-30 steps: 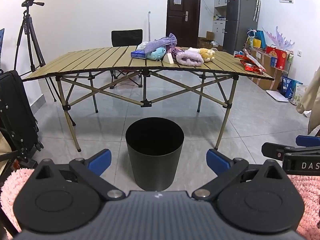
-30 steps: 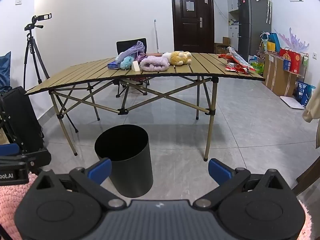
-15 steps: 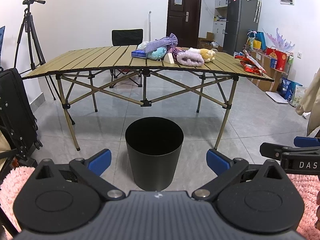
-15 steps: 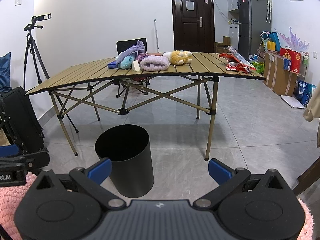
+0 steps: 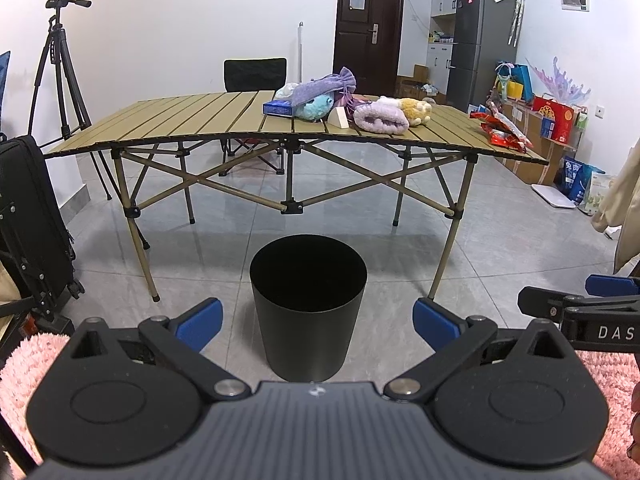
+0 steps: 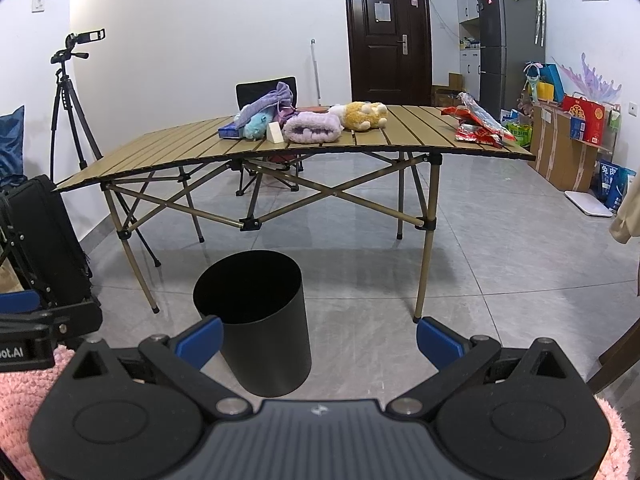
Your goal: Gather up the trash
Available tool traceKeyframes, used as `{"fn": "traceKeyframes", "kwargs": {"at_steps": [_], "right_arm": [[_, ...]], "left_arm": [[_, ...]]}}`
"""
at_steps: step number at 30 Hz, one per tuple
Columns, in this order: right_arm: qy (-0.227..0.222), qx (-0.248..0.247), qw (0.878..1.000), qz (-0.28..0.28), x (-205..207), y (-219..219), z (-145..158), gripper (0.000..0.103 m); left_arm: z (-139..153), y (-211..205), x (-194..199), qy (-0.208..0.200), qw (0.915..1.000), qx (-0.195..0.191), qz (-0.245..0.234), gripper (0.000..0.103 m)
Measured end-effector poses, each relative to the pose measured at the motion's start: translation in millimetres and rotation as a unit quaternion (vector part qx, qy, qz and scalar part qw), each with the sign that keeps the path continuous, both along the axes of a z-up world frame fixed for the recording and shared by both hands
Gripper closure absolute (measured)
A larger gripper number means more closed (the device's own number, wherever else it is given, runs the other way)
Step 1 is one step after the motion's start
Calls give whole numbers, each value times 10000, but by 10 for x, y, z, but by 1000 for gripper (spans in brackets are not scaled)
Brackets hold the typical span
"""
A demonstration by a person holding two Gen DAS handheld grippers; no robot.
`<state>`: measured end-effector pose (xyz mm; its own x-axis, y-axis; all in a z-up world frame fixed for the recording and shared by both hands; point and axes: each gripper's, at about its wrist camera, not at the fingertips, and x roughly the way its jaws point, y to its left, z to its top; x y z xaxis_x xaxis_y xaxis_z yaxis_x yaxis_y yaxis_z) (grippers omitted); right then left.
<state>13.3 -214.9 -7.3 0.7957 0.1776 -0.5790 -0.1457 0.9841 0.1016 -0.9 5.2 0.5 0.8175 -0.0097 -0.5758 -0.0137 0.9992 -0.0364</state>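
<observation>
A matte black, round, slightly tapered metal bin (image 5: pixel 308 304) stands upright on the grey tiled floor (image 5: pixel 500 248), seemingly empty, though its dark inside hides the bottom. It sits just ahead of the left gripper (image 5: pixel 316 320), centred between the wide-spread, empty blue-tipped fingers (image 5: pixel 199 319). Beyond it, on the slatted tan folding counter (image 5: pixel 192 120), red crinkled snack wrappers (image 5: pixel 500 130) lie at the right end. The right gripper (image 6: pixel 318 338) is likewise spread and empty, the bin ahead nearer its left finger.

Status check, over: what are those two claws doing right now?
Left gripper open, empty. Right gripper open, empty. Red wrappers on table; black bin on floor. Path clear.
</observation>
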Motion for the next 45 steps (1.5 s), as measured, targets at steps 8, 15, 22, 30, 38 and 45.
{"fn": "traceKeyframes", "kwargs": {"at_steps": [8,15,22,30,38,45], "right_arm": [[-33,30,10000,31,10,1,8,0],[-44,43,10000,58,7,-5,4,0],[-41,41,10000,56,12,-1,7,0],[-69,47,9999,66,71,13,32,0],[-122,93,9998,86,328,55,106,0],[-168,141,9997,98,650,113,184,0]], "left_arm": [[24,-4,-7,-47,10000,0,39,0],[27,-8,-16,-52,10000,-3,40,0],[33,-8,-15,-47,10000,-8,46,0],[79,14,10,-84,9999,-36,80,0],[133,121,242,-118,9997,-132,146,0],[192,192,565,-179,9995,-194,145,0]]}}
